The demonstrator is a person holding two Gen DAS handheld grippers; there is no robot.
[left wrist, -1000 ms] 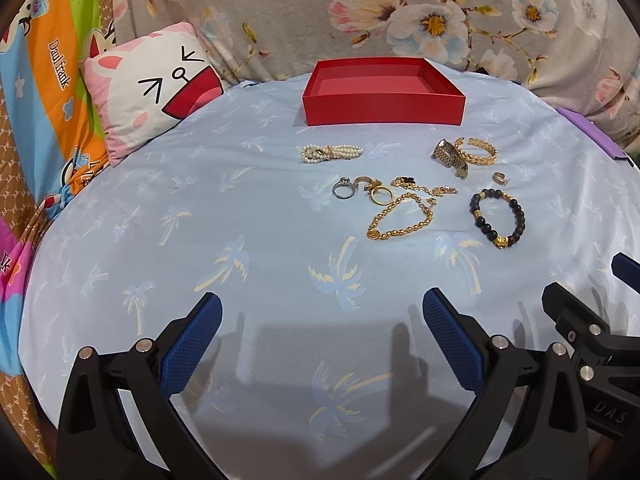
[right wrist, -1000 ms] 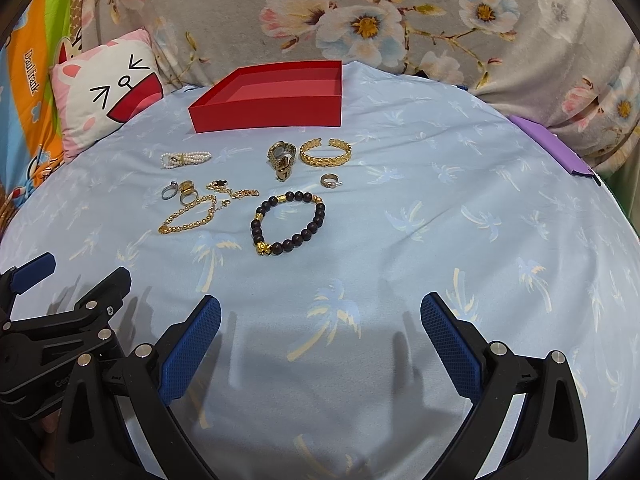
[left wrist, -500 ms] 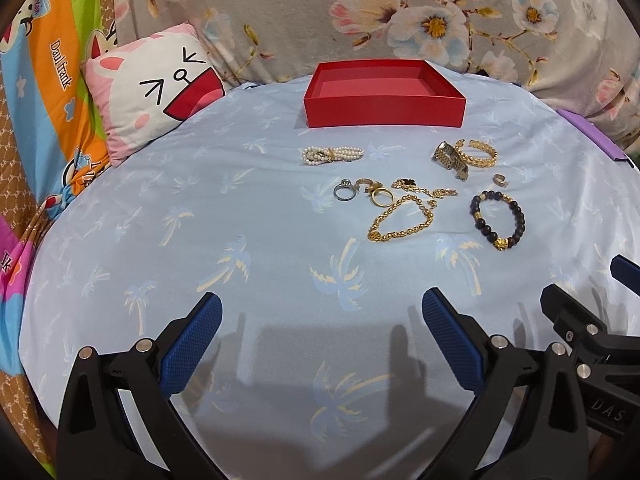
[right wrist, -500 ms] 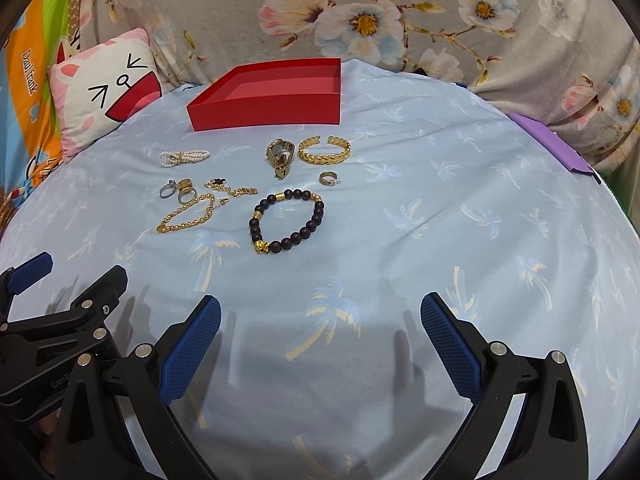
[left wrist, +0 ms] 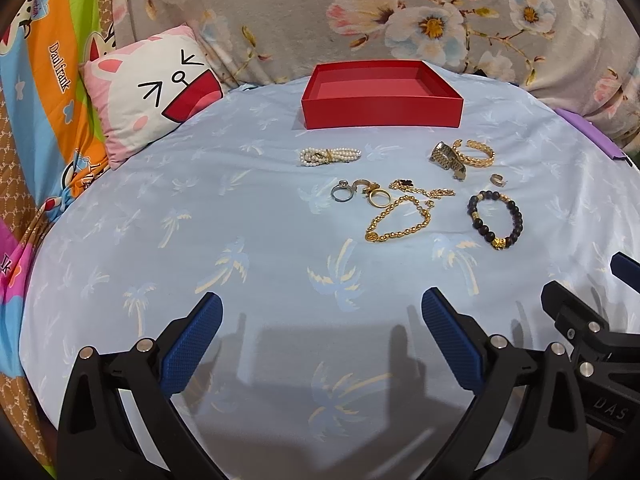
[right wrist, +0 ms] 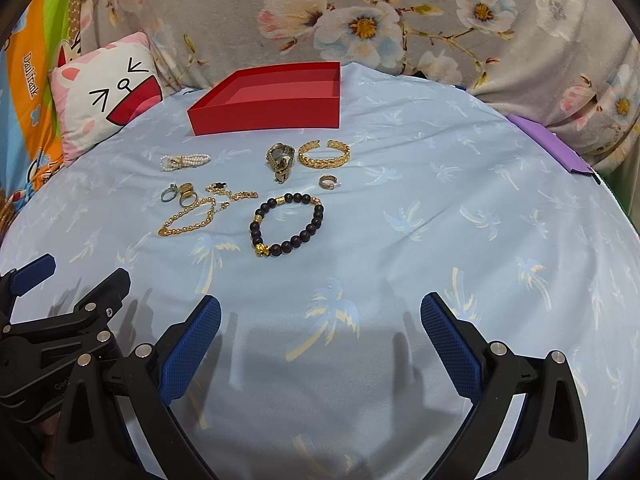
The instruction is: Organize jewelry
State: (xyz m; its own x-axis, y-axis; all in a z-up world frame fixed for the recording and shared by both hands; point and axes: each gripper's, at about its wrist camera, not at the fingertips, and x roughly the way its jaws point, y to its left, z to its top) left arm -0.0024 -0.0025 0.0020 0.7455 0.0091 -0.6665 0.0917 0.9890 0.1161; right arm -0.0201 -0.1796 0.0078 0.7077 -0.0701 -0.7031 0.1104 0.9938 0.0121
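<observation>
An empty red box [left wrist: 382, 96] [right wrist: 268, 102] stands at the back of a pale blue sheet. In front of it lie a pearl bracelet [left wrist: 330, 156] [right wrist: 185, 161], several rings [left wrist: 362, 194] [right wrist: 179, 193], a gold chain bracelet [left wrist: 398, 222] [right wrist: 188, 220], a thin gold chain [left wrist: 420, 189], a watch [left wrist: 447, 159] [right wrist: 280, 160], a gold cuff [left wrist: 474, 153] [right wrist: 324, 154], a small earring [right wrist: 329, 182] and a dark bead bracelet [left wrist: 495, 220] [right wrist: 286, 224]. My left gripper [left wrist: 320, 340] and right gripper [right wrist: 320, 340] are open and empty, well short of the jewelry.
A cat-face pillow [left wrist: 152, 88] lies at the back left beside a colourful blanket [left wrist: 44, 60]. A floral cloth [left wrist: 440, 20] rises behind the box. A purple flat thing [right wrist: 552, 144] lies at the right edge of the sheet.
Both views have shifted very slightly. The jewelry and the box lie as before, and both grippers stay open.
</observation>
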